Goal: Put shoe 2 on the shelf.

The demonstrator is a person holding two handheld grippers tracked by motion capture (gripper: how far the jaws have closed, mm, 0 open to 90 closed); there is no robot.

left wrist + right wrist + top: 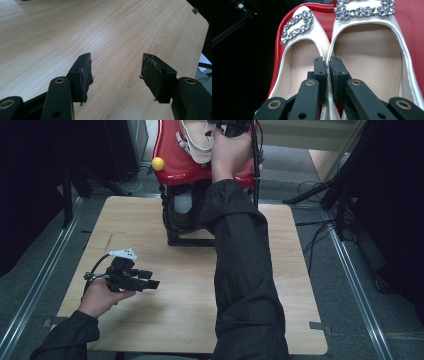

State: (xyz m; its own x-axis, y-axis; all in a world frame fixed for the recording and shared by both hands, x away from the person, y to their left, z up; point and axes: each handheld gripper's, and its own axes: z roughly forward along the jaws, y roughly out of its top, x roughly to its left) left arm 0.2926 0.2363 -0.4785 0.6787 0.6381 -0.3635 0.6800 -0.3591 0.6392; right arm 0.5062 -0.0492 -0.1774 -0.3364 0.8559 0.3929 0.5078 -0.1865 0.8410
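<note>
A pair of white flat shoes with rhinestone buckles lies on a glossy red tray point(172, 167) beyond the table's far edge. In the right gripper view, the left shoe point(297, 57) and the right shoe point(367, 55) lie side by side and touch. My right gripper point(328, 62) is shut on their adjoining inner walls, pinching both together. In the high view that right gripper point(235, 127) is at the top edge, over the shoes point(197, 142). My left gripper point(150, 279) hovers low over the table's left side, its jaws open and empty point(116, 72).
The red tray stands on a dark stand point(182, 220) at the far edge of the wooden table point(165, 320). A yellow ball point(158, 163) sits at the tray's left rim. Black stands and cables point(320, 195) lie on the floor to the right.
</note>
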